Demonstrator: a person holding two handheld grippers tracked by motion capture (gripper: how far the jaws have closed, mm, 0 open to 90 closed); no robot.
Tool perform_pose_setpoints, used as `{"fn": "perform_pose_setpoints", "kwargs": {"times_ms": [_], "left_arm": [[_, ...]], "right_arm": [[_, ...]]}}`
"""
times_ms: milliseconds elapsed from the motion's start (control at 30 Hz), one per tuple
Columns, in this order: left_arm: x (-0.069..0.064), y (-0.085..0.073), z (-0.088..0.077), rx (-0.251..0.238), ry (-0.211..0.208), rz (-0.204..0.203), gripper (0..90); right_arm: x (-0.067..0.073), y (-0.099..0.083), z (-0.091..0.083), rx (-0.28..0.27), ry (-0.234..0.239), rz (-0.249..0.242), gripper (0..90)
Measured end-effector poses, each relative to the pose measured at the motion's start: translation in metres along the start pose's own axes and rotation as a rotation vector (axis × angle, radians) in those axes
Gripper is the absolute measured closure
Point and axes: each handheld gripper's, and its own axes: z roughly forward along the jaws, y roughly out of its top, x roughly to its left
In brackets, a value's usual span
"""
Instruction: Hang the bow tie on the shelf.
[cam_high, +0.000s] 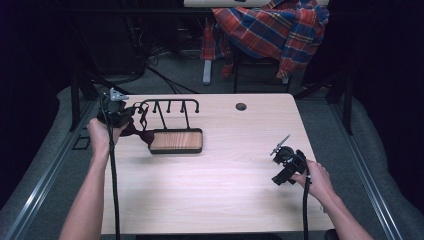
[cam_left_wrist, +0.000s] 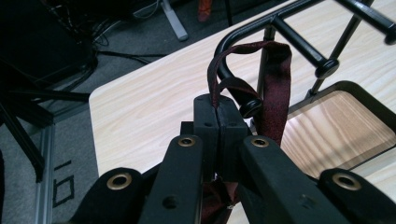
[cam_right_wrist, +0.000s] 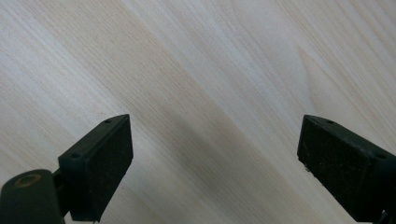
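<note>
On the pale wooden table (cam_high: 215, 170) stands a black metal rack (cam_high: 170, 107) with 4 short pegs, rising from a black-rimmed tray (cam_high: 176, 141) whose wooden floor holds nothing. The left gripper (cam_left_wrist: 218, 119), at the table's far left corner, has its jaws pressed together, pinching a dark red strap (cam_left_wrist: 275, 88) that loops over the rack's rounded end bar. The strap's tail hangs just beside the tray's left edge. The right gripper (cam_right_wrist: 212, 158) hovers low over bare tabletop near the right edge, jaws spread wide.
</note>
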Motion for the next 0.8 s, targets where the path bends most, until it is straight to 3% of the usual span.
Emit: {"fn": "perform_pose_setpoints", "kwargs": {"times_ms": [633, 800], "left_arm": [[0.001, -0.012, 0.02, 0.007, -0.001, 0.008, 89.0], [-0.001, -0.013, 0.023, -0.004, 0.031, 0.022, 88.8]], "right_arm": [[0.001, -0.001, 0.001, 0.013, 0.005, -0.01, 10.1], [0.0, 0.0, 0.003, 0.01, 0.015, -0.011, 10.1]]}}
